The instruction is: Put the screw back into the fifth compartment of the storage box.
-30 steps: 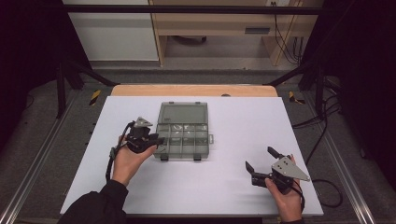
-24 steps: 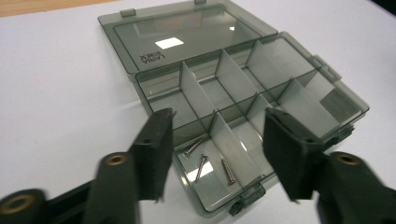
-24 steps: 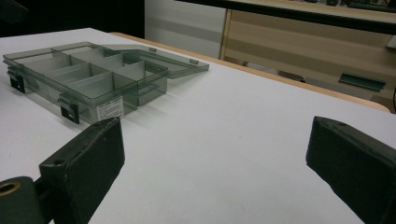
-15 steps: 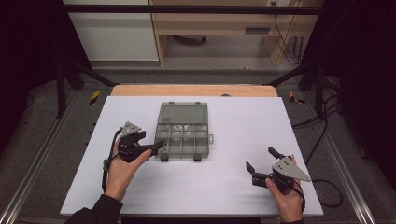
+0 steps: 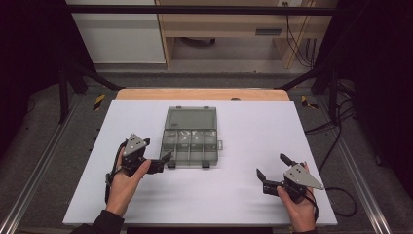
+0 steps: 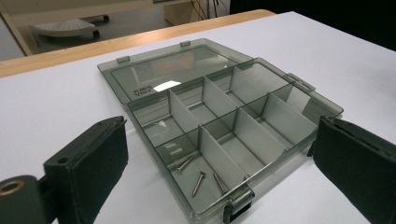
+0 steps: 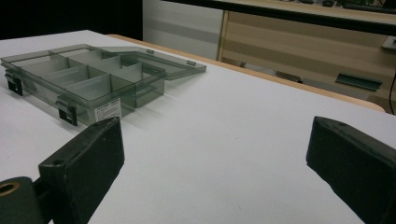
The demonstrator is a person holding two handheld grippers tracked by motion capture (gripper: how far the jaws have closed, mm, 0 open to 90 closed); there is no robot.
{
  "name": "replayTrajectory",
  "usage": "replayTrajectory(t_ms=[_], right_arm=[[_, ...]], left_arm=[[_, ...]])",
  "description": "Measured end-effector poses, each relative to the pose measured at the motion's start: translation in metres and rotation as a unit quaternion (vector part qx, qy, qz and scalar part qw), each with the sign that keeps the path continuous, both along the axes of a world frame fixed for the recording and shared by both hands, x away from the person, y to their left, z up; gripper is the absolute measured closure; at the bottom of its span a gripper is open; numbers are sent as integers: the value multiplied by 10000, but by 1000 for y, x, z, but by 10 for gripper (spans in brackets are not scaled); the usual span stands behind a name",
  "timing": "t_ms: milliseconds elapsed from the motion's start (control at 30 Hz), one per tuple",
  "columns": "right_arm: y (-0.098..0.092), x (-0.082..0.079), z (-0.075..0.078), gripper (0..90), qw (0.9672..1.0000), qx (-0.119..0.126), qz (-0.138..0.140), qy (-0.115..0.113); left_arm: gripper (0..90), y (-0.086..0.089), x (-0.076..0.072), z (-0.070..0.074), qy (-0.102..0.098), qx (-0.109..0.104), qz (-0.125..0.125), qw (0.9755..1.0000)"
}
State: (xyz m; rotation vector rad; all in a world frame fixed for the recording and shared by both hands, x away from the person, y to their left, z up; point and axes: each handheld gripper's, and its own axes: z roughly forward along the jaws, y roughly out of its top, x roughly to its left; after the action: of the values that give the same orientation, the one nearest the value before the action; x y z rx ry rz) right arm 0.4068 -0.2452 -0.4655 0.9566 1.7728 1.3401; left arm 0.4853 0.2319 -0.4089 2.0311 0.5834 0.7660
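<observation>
Left gripper (image 5: pixel 164 161) now at the near left corner of the organiser box (image 5: pixel 189 144), nearer the person and further left than a second ago, when it sat against the box's left edge. Jaws have just been opening and now stand wide apart, nothing between them, pads clear of the box. Seen along those jaws in the left gripper view: box (image 6: pixel 233 126) straight ahead, lid (image 6: pixel 173 74) laid flat open behind the compartments, a black latch (image 6: pixel 238 205) at the near wall between the two jaws. Three screws (image 6: pixel 201 179) lying loose in the nearest compartment, just beyond the jaws; other compartments bare. Box in the same spot on the white table (image 5: pixel 243 195) as in both earlier frames.

Right gripper (image 5: pixel 272 166) unmoved from a second ago, resting at the near right of the table, well apart from the box. Jaws spread wide, gripping nothing. From the right gripper view, box (image 7: pixel 84 79) far off beyond the left jaw, only bare table top (image 7: pixel 219 154) between the jaws.
</observation>
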Motion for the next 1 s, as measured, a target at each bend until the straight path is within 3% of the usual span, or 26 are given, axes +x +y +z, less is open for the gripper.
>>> replayTrajectory(t_ms=[200,400,1000], right_arm=[[0,0,0,40,10000,-13,-3,9],[0,0,0,40,10000,3,1,1],[1,0,0,39,10000,-10,5,15]], left_arm=[[32,2,-4,-1,-43,-152,20,9999],[31,2,-8,0,-168,-83,-101,9998],[29,-5,-24,5,-482,-284,-349,9978]])
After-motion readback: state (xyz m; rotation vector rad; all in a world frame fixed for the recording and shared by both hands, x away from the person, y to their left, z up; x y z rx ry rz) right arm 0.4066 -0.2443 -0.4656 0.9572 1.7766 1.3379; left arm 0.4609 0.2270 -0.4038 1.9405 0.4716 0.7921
